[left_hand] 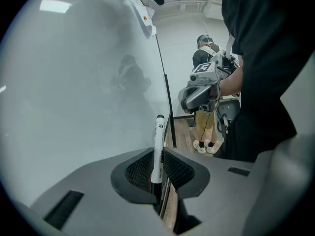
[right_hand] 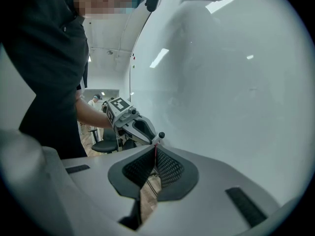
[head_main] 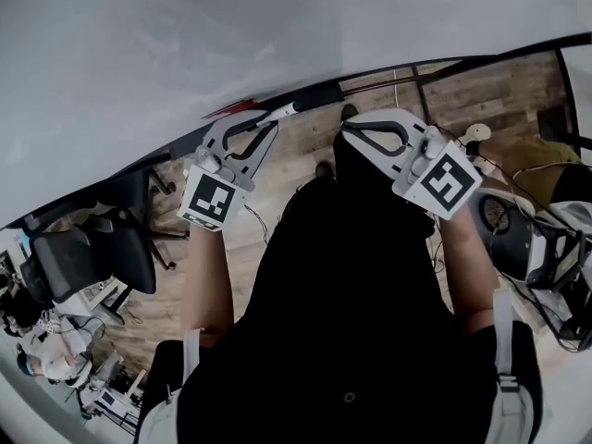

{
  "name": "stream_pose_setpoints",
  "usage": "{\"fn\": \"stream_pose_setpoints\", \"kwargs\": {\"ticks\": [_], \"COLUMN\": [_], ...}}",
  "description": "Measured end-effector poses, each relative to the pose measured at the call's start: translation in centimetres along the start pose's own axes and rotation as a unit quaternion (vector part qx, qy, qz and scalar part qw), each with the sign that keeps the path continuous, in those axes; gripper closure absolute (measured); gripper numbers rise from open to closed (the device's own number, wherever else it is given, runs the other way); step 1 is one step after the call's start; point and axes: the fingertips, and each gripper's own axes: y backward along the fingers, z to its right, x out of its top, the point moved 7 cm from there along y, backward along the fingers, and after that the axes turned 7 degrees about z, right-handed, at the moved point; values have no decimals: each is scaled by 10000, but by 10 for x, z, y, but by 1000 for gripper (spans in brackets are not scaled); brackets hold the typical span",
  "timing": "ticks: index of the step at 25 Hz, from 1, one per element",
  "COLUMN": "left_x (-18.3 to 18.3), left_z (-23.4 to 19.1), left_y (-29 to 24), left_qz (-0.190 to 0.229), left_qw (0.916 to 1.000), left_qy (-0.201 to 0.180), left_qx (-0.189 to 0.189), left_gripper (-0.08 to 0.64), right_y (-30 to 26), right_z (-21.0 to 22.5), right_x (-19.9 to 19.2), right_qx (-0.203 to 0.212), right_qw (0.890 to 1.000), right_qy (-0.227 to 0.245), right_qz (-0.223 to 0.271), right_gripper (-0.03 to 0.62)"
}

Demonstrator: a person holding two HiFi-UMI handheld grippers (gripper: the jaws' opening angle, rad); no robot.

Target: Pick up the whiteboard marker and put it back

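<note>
Marker (left_hand: 158, 146) sits clamped between the jaws of the left tongs (left_hand: 158, 155), its white barrel and dark end sticking out past the tips, close to the whiteboard (left_hand: 74, 82); whether it touches the board I cannot tell. Right tongs (right_hand: 156, 154) are pressed together on nothing, held just beside the left pair and aimed at the same board; a dark ledge (head_main: 139, 169) runs along the board's lower edge beyond both tips, and a red thing (head_main: 225, 110) lies on it just past the left tongs.
</note>
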Motion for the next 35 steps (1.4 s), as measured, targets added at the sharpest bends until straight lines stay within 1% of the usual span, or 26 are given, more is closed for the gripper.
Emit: {"fn": "stream_pose_setpoints", "kwargs": {"ticks": [3,6,8,12,16,20,25,30,32,35], "left_x": [-4,-9,-15,-30,-42,-58,-72,-88,-90,-93], "left_z": [-1,2,3,0,0,5,5,6,7,6], "left_y": [-7,-17,-22,-29,-32,-42,-48,-54,-57,-58], "left_qz": [-205,-490,-626,-889,-1178,-1603,-1975,-2359,-2451,-2585], "left_qw": [9997,9984,9975,9953,9923,9861,9794,9706,9681,9644], "left_qy": [-82,-236,-258,-250,-251,-281,-274,-402,-457,-511], "left_qx": [-48,-149,-206,-304,-275,-336,-304,-260,-243,-221], "left_gripper": [488,488,488,488,488,488,488,488,488,488], "right_y": [-2,-7,-13,-29,-38,-44,-52,-59,-60,-62], "right_z": [4,11,13,16,19,20,15,8,7,4], "right_x": [-7,-16,-24,-32,-44,-61,-77,-83,-84,-86], "right_qx": [-98,-292,-341,-479,-621,-581,-557,-429,-390,-373], "right_qw": [9996,9979,9966,9955,9923,9886,9837,9852,9855,9850], "right_qy": [6,-111,-161,-335,-366,-361,-142,-215,-287,-276], "right_qz": [-262,-561,-730,-751,-1005,-1338,-1701,-1648,-1627,-1661], "right_gripper": [574,573,573,574,574,574,573,573,573,574]}}
